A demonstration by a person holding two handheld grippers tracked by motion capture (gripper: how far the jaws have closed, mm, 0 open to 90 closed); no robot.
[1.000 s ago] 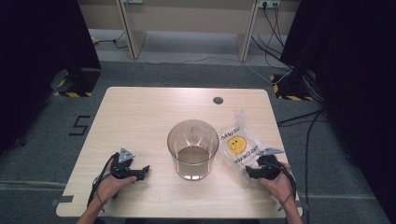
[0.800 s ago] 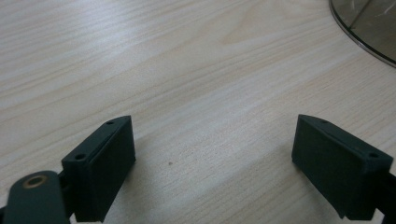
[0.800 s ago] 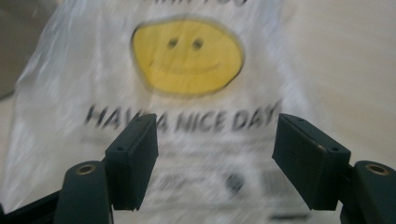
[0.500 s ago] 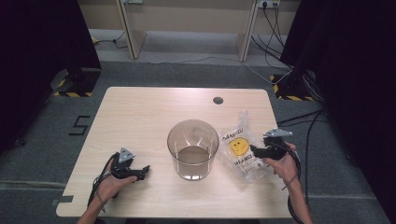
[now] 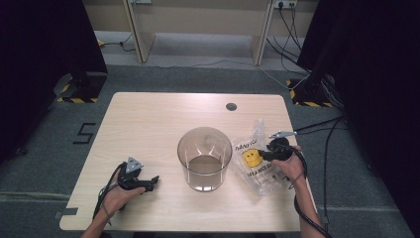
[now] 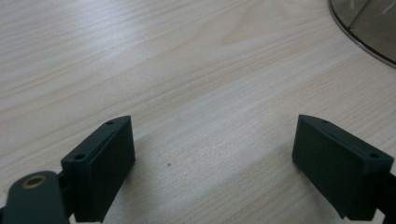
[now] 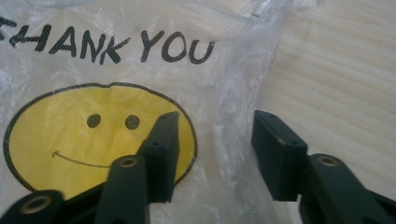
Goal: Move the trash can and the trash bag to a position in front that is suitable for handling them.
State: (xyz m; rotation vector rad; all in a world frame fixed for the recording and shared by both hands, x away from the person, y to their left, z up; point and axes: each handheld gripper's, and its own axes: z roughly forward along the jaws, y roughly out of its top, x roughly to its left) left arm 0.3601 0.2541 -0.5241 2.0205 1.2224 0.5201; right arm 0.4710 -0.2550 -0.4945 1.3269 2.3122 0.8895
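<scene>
On the pale wooden tabletop, the plastic bag lies right of the clear bucket. The right gripper has slid farther over it, jaws just narrowing, half-spread, not yet pinching; a grasp seems imminent. The left gripper rests spread.

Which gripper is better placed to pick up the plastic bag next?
Right. The right gripper is over the plastic bag, jaws closing around a fold. The left gripper rests beyond the clear bucket.

Half-closed claw over smiley plastic bag, jaws just closing.
</scene>
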